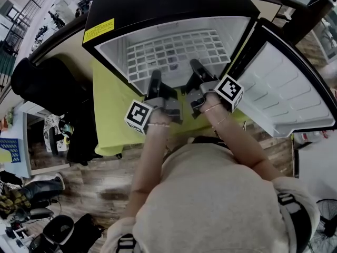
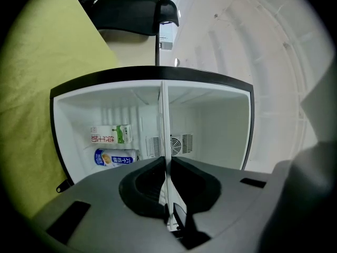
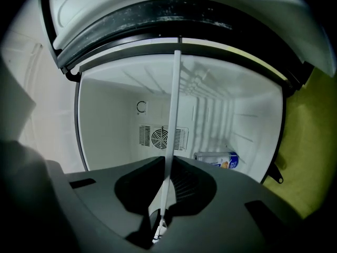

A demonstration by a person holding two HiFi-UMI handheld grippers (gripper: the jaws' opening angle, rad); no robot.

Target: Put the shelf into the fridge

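You have the big black fridge (image 1: 158, 9) in front of you, w/ its door (image 1: 287, 88) swung open on your right. It stands on a yellow-green cloth (image 1: 110, 115). The white grid shelf (image 1: 174, 51) is inside the fridge, near edge at the front. Your left gripper (image 1: 154, 80) & right gripper (image 1: 196, 71) sit side by side there, each pinching the shelf's edge tight. Inside are a milk carton (image 2: 109, 134) and, just beside it, a blue can (image 2: 116, 157).

The head view looks steeply down from above the person onto the open fridge (image 1: 158, 9); both gripper views sit close at its mouth, rolled sideways, facing its back wall; all three share the shelf (image 1: 174, 51), edge-on in the gripper views.
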